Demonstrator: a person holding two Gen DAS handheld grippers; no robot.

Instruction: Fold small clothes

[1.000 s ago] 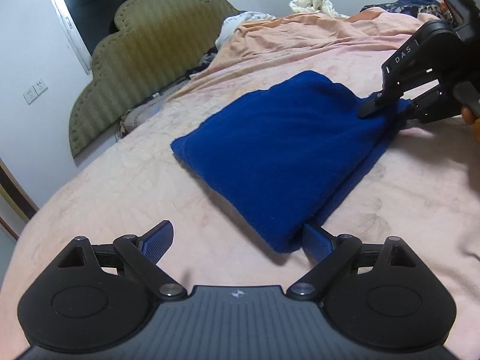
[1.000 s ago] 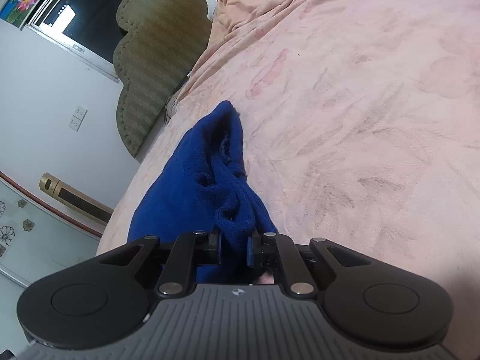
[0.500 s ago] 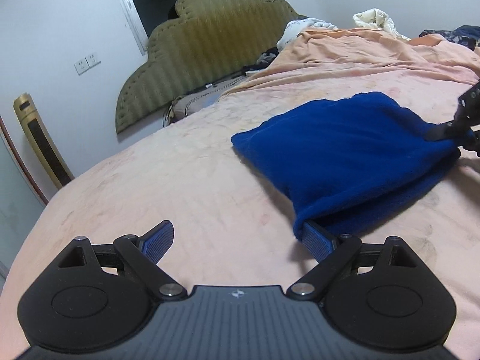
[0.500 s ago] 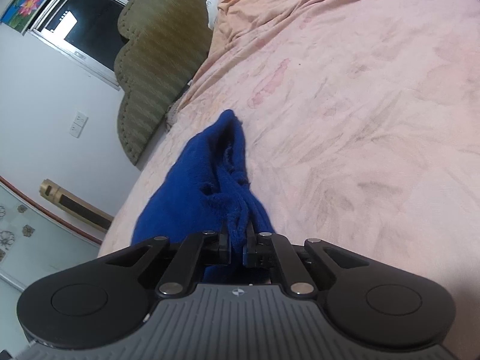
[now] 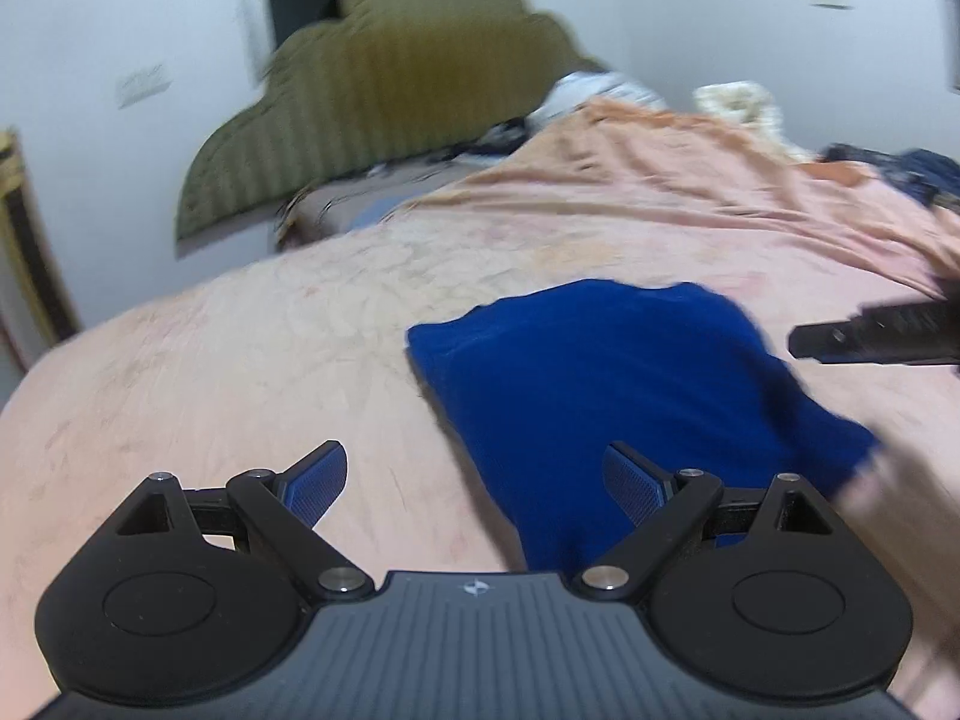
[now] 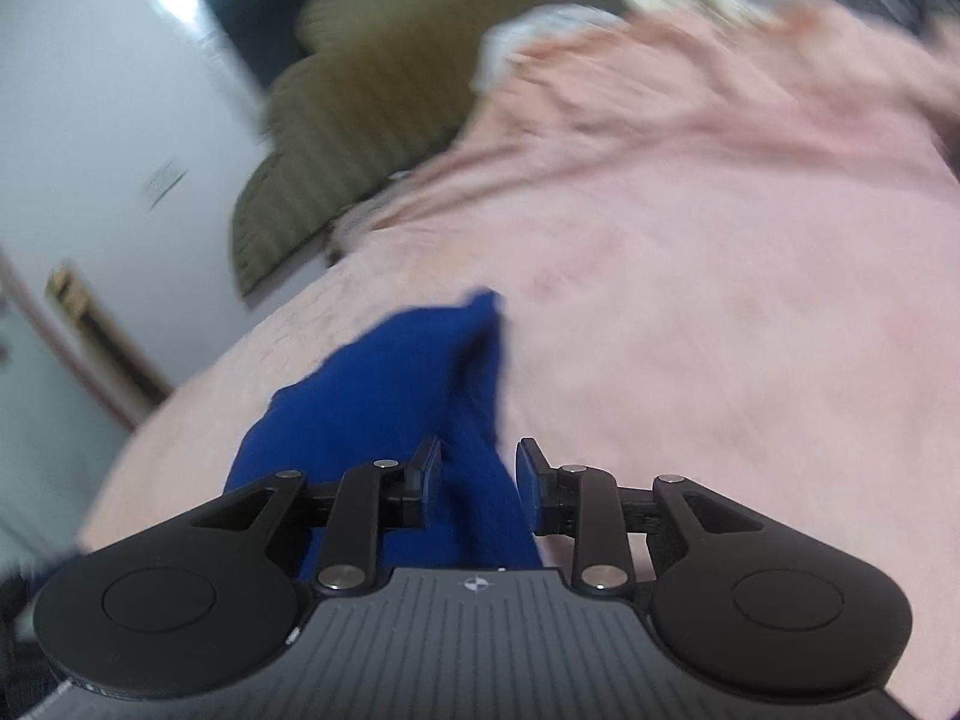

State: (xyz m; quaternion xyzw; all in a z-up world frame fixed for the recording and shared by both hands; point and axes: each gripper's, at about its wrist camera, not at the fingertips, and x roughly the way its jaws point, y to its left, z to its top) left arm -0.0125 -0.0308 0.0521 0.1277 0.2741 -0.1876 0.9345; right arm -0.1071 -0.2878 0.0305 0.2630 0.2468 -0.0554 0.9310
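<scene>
- My right gripper [image 6: 475, 480] has let go: half a second ago its jaws were clamped on the blue garment [image 5: 624, 396], and now they stand partly apart with a ridge of the cloth lying loose between them, not pinched.
- My left gripper [image 5: 477, 480] is spread wide as before and holds nothing; its right pad [image 5: 630, 483] sits over the near corner of the blue garment, though I cannot tell if it touches.
- The blue garment lies folded flat on the pink bedspread [image 5: 240, 360]; half a second ago its right edge was lifted by the right gripper, which now shows as a dark blurred bar just beside that edge.
- Beyond the blue garment, the pink bedspread rises in wrinkles toward the green headboard [image 5: 384, 78].
- Further from the blue garment, to the far right, crumpled light and dark clothes [image 5: 738, 102] sit at the bed's edge.
- Both views are motion-blurred.
</scene>
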